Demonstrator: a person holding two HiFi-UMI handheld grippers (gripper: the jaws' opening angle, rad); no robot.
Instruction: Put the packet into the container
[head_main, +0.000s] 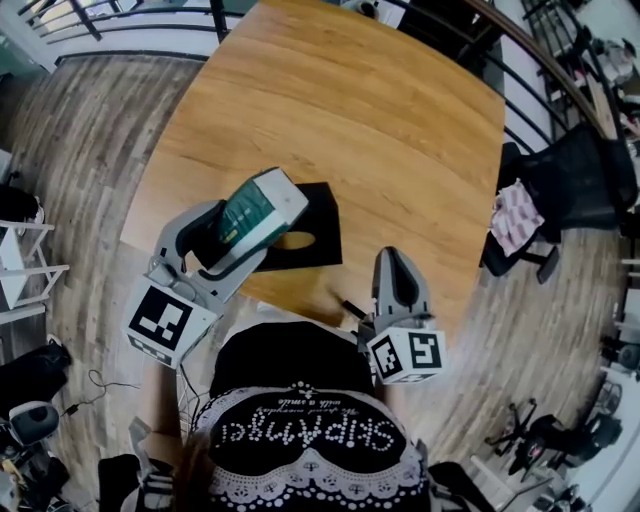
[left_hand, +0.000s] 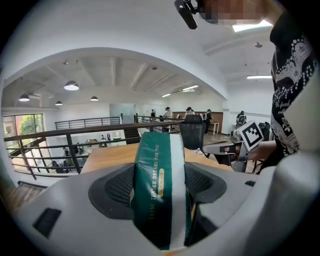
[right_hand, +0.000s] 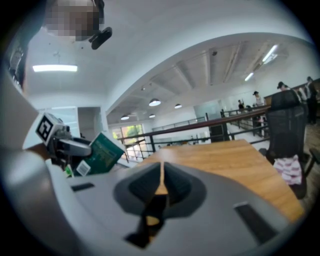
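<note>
The left gripper (head_main: 232, 242) is clamped on the packet (head_main: 262, 207), a green and white pack with a glossy film wrap. The packet is in the air, over the left part of the black container (head_main: 318, 232) and tilted up away from the person. The container lies flat on the table (head_main: 350, 110) and shows an oval opening in its top.

In the left gripper view the jaws press on the packet's two broad faces, its narrow green and white side turned toward the camera. Much of the pack stands out past the pads.

The packet looks light and somewhat soft, likely to give under a hard squeeze, and its film is probably slippery. A moderate hold across the broad faces near the middle seems right. A grip close to one end could let it swing or slide out.

The oval opening looks small beside the packet; whether the pack goes through it cannot be told.

The right gripper (head_main: 393, 262) sits to the container's right, near the table's edge, with its jaws closed together on nothing.
</note>
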